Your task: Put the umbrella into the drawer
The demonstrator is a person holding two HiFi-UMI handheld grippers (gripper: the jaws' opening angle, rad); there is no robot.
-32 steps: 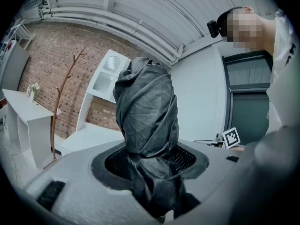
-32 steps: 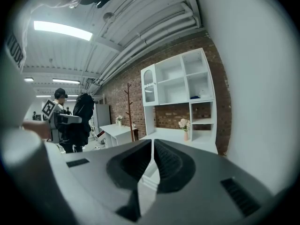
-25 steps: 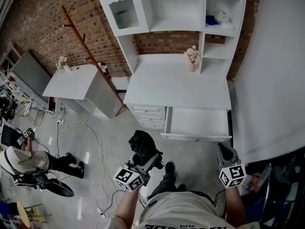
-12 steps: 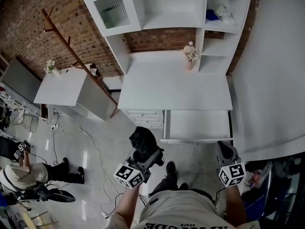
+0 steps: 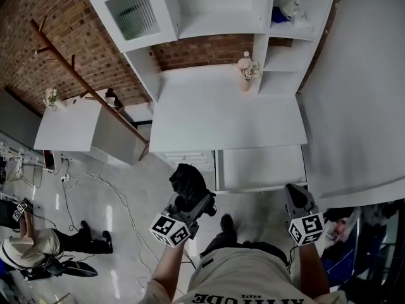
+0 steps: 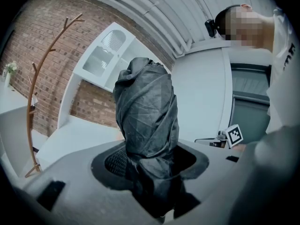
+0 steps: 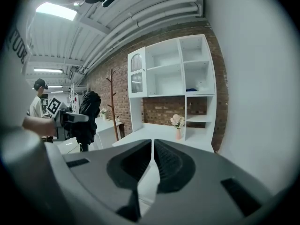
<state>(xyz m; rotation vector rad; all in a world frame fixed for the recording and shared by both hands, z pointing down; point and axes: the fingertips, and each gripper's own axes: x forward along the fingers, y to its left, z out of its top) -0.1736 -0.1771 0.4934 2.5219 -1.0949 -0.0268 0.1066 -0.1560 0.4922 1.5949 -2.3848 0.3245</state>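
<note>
A white bench (image 5: 228,116) is set against a brick wall (image 5: 69,30). Above the bench, white shelves (image 5: 221,5) are mounted, with a glazed cabinet (image 5: 130,11) at their left. A vase of flowers (image 5: 245,76) is stood at the bench's back edge. Left of the bench, a wooden coat stand (image 5: 88,84) is placed by a smaller white table (image 5: 63,128). Right of the bench, a plain white wall (image 5: 361,94) is seen. Before the bench, a glossy grey floor (image 5: 120,233) is crossed by cables (image 5: 95,182). Overhead, pipes (image 7: 154,13) and a lit strip lamp (image 7: 56,11) are hung.
</note>
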